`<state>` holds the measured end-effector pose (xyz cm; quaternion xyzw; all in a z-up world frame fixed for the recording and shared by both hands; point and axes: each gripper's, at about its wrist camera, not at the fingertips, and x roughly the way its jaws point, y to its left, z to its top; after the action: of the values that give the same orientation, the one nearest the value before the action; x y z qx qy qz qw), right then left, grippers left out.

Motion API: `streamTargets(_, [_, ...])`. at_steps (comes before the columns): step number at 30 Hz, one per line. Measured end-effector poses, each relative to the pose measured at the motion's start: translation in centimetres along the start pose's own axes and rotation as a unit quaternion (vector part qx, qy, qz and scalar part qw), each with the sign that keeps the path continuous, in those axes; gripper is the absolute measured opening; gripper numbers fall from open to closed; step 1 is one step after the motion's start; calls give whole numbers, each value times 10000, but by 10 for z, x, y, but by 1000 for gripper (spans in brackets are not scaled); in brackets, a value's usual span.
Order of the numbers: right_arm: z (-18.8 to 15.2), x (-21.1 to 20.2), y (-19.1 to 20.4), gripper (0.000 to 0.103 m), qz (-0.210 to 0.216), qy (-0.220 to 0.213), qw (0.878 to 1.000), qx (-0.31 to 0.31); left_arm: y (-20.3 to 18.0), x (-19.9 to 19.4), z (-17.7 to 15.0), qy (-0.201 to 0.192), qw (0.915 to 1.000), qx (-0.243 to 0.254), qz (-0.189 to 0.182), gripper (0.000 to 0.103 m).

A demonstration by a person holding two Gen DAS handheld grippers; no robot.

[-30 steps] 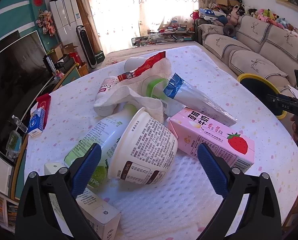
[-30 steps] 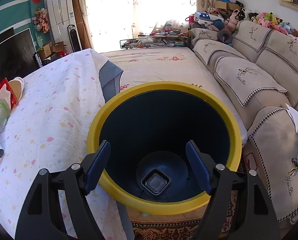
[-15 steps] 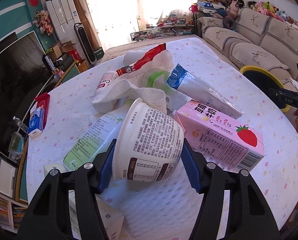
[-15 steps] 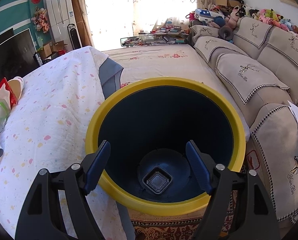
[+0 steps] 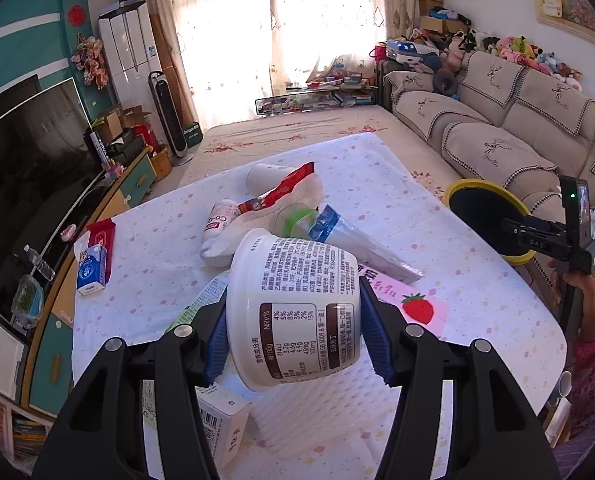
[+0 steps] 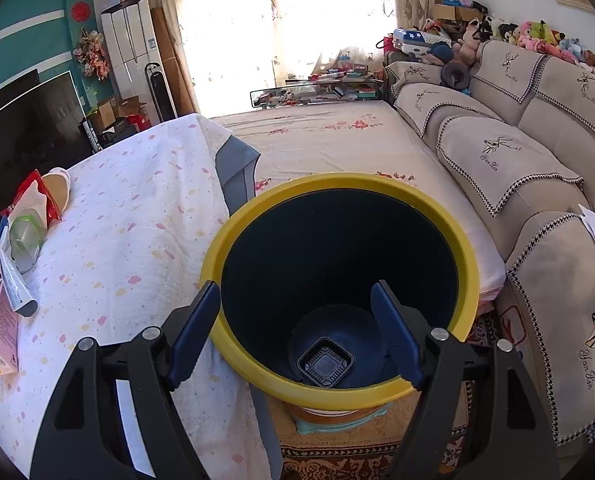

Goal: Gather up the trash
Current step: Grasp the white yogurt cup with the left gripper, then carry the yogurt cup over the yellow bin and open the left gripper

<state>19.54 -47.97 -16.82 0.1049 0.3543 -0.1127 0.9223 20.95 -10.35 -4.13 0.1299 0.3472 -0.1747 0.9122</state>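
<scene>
My left gripper [image 5: 293,320] is shut on a large white yogurt tub [image 5: 295,304] and holds it above the table. Under it lie a pink strawberry milk carton [image 5: 413,304], a green-labelled bottle [image 5: 193,308], a foil wrapper with a blue end [image 5: 361,244], a red wrapper [image 5: 281,192] on a white cloth, and a white box [image 5: 221,420]. My right gripper [image 6: 297,332] is open and empty above the yellow-rimmed dark bin [image 6: 337,200], which holds a small black tray [image 6: 325,362]. The bin also shows in the left wrist view [image 5: 485,216].
The bin stands on the floor between the table edge [image 6: 233,320] and a beige sofa [image 6: 537,168]. A tissue pack [image 5: 91,268] and a red packet [image 5: 101,232] lie at the table's left. A TV [image 5: 29,168] stands further left.
My left gripper closed on the yogurt tub and lifted it off the pile. My right gripper stayed open and drifted only slightly above the bin.
</scene>
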Motion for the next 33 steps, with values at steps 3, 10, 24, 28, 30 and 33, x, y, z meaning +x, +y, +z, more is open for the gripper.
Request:
streamTargets(3, [-1,-8,-3,73,-23,-85,10000,36,-22,-10,7,-132,9996,206,-139,56])
streamTargets(10, [-2,-37,-28,73,-254,-367,9989,133,-93,5,31,-204,9946,654,-779,56])
streamTargets(24, [-4,-81,-99,73,-717,-817,9919,650,-261,105,105,6,9755,1343,-1742,56])
streamTargets(28, [-8,-80,-115,73,-764,-757,9910,798,-298,150,121,264,9727,1390,-1838,56])
streamTargets(30, [-10,-79,-120,73,-782,-719,9908,841,-313,171,124,393,9720,1392,-1854,56])
streamTargets(33, [-13,-76,-126,74,-792,-660,9907,885,-328,196,123,484,9725,1402,-1797,56])
